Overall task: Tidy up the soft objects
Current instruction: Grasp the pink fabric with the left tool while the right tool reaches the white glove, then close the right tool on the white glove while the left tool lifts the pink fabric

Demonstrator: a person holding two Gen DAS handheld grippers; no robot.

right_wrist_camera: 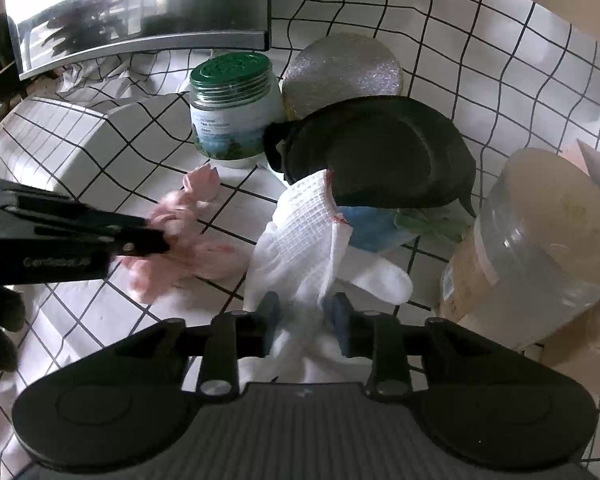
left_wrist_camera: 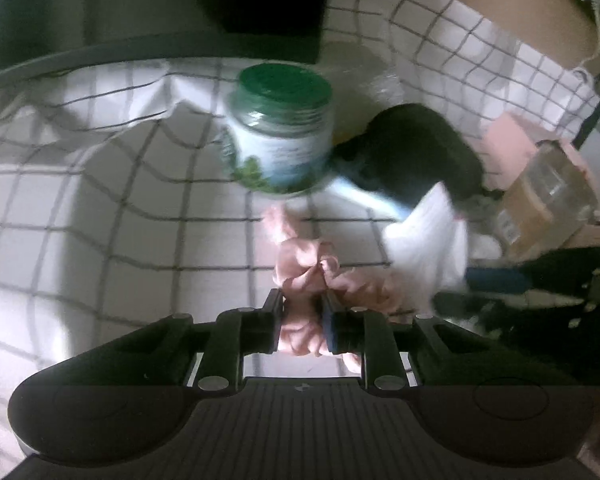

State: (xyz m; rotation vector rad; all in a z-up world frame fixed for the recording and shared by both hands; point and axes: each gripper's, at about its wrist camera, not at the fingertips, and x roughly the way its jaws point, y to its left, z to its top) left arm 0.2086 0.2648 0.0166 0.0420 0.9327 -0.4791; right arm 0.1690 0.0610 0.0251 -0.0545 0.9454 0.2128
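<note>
Left wrist view: the left claw (left_wrist_camera: 303,320) is pinching the pink fabric piece (left_wrist_camera: 320,280), a crumpled, scrunchie-like bundle lying on the checked cloth (left_wrist_camera: 140,208) that covers the worktop. Judged light, limp and compressible; a grip across the bunched middle, as taken here, should hold without slipping. Beyond it stands a green-lidded jar (left_wrist_camera: 282,128), lid on, contents not legible through the blur. A black pouch-like item (left_wrist_camera: 412,152) sits to its right.

Right wrist view: the right claw (right_wrist_camera: 306,320) has its pads on either side of a white knitted glove (right_wrist_camera: 312,232), with the fabric gathered between them; the grip looks closed on it, though some gap remains. The glove drapes loosely, so it is soft and light; its open weave could snag. It lies just beside the pink fabric piece and against the black pouch-like item. A clear lidded tub (right_wrist_camera: 540,240) stands to the right; its contents cannot be told. A blue cloth (right_wrist_camera: 372,228) lies partly under the pouch.
</note>
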